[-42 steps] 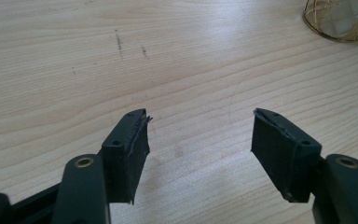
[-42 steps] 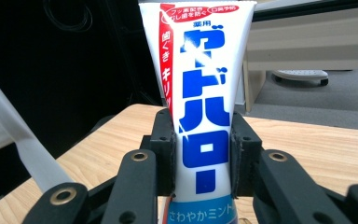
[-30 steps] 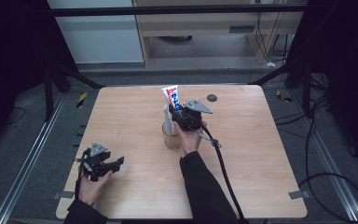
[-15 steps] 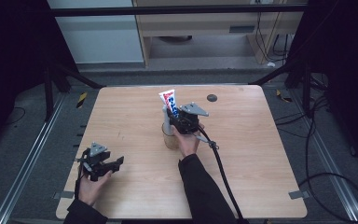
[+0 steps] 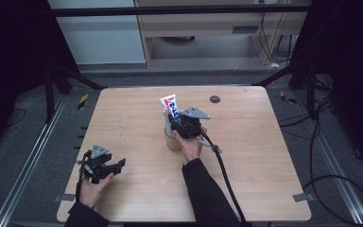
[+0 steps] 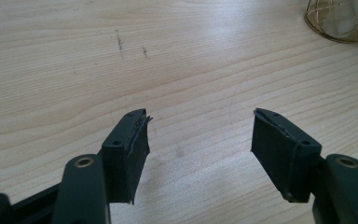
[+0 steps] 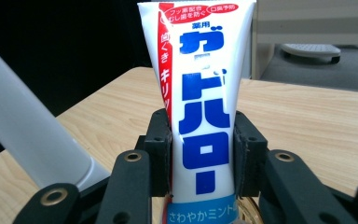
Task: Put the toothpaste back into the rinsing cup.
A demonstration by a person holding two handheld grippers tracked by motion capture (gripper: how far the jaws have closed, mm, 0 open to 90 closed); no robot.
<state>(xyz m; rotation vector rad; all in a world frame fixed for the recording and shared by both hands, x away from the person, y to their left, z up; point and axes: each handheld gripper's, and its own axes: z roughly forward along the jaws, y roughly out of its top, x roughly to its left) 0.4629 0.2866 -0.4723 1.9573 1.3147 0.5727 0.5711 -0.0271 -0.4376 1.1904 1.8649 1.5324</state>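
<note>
Toward the table's [image 5: 274, 142] near left corner, the left gripper [image 5: 105, 166] is resting low in the person's hand, its fingers [image 6: 129, 149] standing wide apart with nothing but bare wood between them. Near the middle, the right gripper [image 5: 174, 124] is holding the toothpaste tube [image 7: 200, 107] upright, cap end down, over the gold wire cup [image 5: 172, 141]; its fingers [image 7: 161, 149] are flanking the tube closely and have just been opening, so the grip appears to be easing. Beside the tube, a pale grey handle [image 7: 32, 135] is leaning in the same cup. Judging by this, the placing is nearly finished; letting go and backing the hand away remain.
</note>
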